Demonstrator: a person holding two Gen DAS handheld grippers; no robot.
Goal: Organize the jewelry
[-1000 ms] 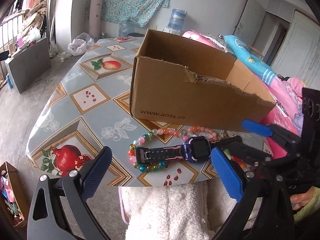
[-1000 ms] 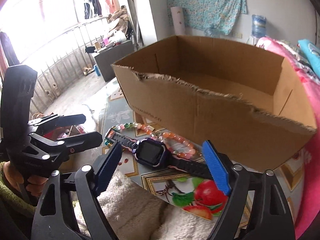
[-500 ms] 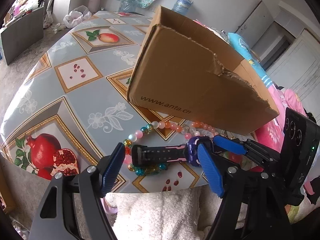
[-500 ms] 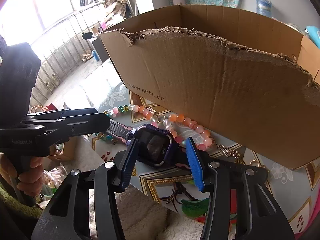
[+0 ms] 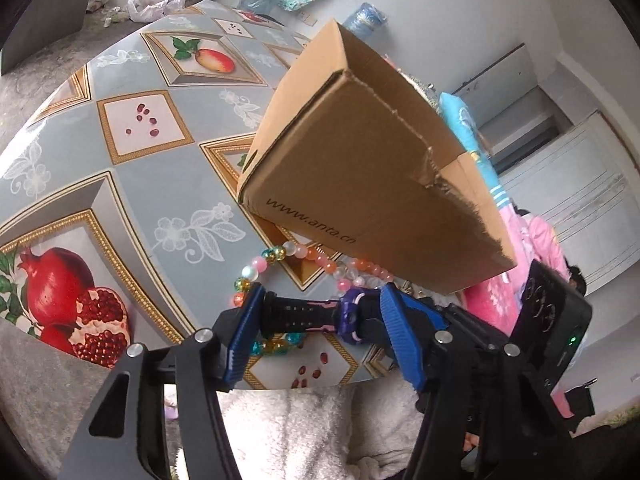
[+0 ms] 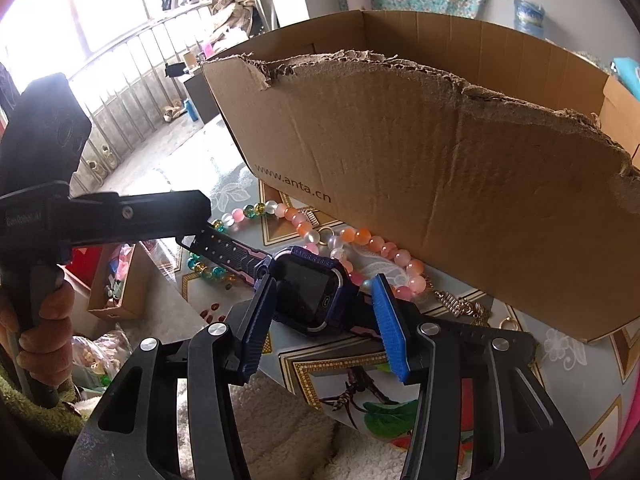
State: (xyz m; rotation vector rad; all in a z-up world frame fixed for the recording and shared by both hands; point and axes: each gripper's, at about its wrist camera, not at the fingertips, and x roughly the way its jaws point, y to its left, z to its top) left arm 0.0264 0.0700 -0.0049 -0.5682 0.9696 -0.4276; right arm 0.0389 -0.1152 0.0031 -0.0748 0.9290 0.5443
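Observation:
A purple smartwatch (image 6: 310,290) with a black-and-pink strap (image 5: 298,314) lies at the table's near edge on a bead necklace (image 5: 316,258) of pink, orange and green beads. My left gripper (image 5: 320,320) has its blue fingers closed along the strap's two ends. My right gripper (image 6: 324,316) has closed on the watch body, with the left gripper's black body at the left in its view. The open cardboard box (image 6: 440,176) stands just behind the jewelry.
Small gold trinkets (image 6: 460,304) lie by the box's front wall. The fruit-patterned tablecloth (image 5: 132,160) stretches left and back. A fluffy white cloth (image 5: 296,432) hangs below the table edge. A small box of items (image 6: 120,280) sits on the floor at left.
Both grippers have moved down and forward to the watch and narrowed from wide open. The left now grips the strap, the right the watch body.

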